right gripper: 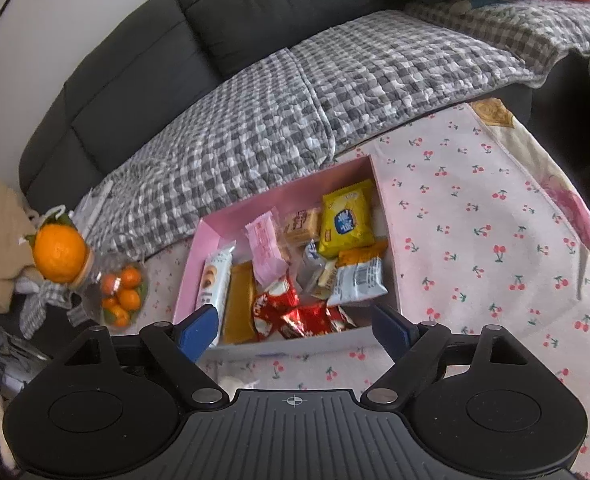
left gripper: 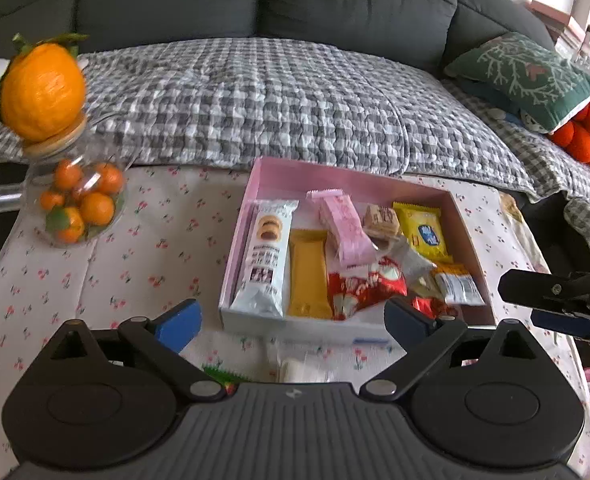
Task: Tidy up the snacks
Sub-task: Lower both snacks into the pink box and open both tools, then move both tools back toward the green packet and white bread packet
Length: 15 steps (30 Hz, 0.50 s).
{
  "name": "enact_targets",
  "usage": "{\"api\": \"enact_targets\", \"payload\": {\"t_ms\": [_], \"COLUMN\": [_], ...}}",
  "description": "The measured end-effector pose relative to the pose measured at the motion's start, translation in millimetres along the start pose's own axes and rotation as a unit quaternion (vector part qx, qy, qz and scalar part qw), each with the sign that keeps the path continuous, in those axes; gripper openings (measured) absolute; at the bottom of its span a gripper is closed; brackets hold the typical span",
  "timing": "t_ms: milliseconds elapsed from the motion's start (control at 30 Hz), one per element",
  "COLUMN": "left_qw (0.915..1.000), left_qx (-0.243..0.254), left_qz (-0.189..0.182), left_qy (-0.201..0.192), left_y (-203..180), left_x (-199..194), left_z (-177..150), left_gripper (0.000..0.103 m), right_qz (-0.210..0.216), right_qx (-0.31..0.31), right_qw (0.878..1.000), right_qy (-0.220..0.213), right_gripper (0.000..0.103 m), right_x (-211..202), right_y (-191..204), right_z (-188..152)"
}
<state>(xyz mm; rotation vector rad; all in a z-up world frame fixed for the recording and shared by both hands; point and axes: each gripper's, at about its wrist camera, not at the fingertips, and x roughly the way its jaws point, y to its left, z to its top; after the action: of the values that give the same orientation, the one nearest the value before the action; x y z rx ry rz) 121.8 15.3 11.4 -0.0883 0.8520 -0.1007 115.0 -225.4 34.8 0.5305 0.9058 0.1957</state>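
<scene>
A pink box (left gripper: 295,176) (right gripper: 295,196) sits on the cherry-print cloth and holds several wrapped snacks. In it are a white biscuit sleeve (left gripper: 265,256), an orange bar (left gripper: 309,276), a pink wafer pack (left gripper: 345,228), a yellow pack (left gripper: 425,232) (right gripper: 347,220) and red wrappers (left gripper: 367,284) (right gripper: 291,312). My left gripper (left gripper: 293,320) hovers open just before the box's near wall, nothing between its blue pads. My right gripper (right gripper: 295,330) is open too, above the same near wall, and also shows at the right edge of the left wrist view. A green item (left gripper: 223,374) and a clear-wrapped white item (left gripper: 299,368) lie on the cloth under the left gripper.
A glass jar of small oranges (left gripper: 81,204) (right gripper: 121,296) with an orange-shaped lid (left gripper: 43,88) stands at the table's left. Behind the table runs a dark sofa under a checked blanket (left gripper: 275,112), with a green cushion (left gripper: 523,72) at the right.
</scene>
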Motion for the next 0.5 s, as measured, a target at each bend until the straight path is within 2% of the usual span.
{"api": "enact_targets", "payload": {"t_ms": [167, 267, 500], "left_qw": [0.9999, 0.9999, 0.9998], "left_qx": [-0.011, -0.013, 0.015], "left_qz": [-0.004, -0.008, -0.004], "left_qy": [0.004, -0.007, -0.008], "left_y": [5.2, 8.7, 14.0], "left_x": [-8.8, -13.4, -22.4], "left_z": [-13.7, -23.7, -38.4], "left_gripper": [0.101, 0.102, 0.102], "right_qz": [-0.006, -0.016, -0.030], "right_qx": [-0.013, -0.036, -0.075], "right_qw": [1.000, 0.999, 0.996], "right_qy": [0.009, 0.012, 0.032], "right_gripper": [0.089, 0.090, 0.090], "right_x": [-6.7, -7.5, -4.9], "right_y": [1.1, 4.8, 6.1], "right_z": [-8.9, -18.1, -38.2]}}
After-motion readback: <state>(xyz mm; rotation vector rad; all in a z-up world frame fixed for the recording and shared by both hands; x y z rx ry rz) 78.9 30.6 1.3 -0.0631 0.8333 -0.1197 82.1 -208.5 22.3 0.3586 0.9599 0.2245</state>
